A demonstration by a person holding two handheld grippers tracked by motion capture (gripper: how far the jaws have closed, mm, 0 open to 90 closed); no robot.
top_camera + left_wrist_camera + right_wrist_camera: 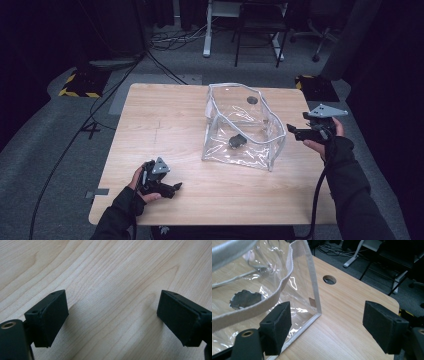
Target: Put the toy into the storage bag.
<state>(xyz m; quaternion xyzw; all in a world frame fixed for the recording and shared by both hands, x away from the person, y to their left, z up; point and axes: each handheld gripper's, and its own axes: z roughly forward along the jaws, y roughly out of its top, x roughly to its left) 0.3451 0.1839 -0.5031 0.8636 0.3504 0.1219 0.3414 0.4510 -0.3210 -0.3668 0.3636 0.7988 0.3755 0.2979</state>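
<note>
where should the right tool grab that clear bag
Grip the grey-trimmed upright corner edge of the clear bag, coming in from the bag's right side. That stiff trim stands up next to the open right tool, while the clear walls are slack and slippery.

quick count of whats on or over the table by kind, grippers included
clear plastic bag: 1
small dark object inside the bag: 1
hand-held grippers: 2, the left gripper and the right gripper, both with jaws open and nothing between them
round hole in the table top: 1
total: 5
</note>
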